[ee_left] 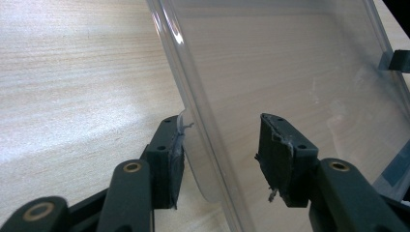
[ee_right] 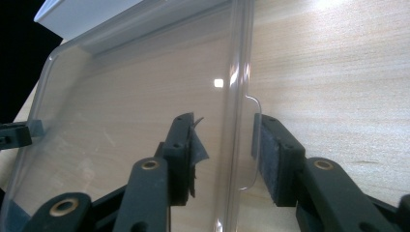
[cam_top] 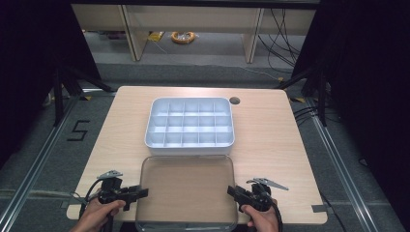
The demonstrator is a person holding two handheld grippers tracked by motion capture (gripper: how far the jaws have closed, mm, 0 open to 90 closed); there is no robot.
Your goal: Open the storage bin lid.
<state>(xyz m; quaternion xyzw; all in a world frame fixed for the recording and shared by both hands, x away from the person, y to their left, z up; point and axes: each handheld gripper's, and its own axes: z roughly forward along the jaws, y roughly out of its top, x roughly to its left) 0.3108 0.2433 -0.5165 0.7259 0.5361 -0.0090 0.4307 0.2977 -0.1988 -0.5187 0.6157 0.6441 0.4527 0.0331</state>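
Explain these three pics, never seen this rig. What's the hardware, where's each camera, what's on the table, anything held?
No robot arm here: a person holds a pair of hand-held tongs in each hand, the left tongs and the right tongs. The high view looks down on a wooden table from above the person's side. The other two pictures come from cameras riding on each pair of tongs, looking along their black jaws. On the table lie a white divided tray and, nearer the person, its clear lid. Each pair of tongs straddles a side edge of the lid, but gaps show between pads and plastic, so nothing is gripped.
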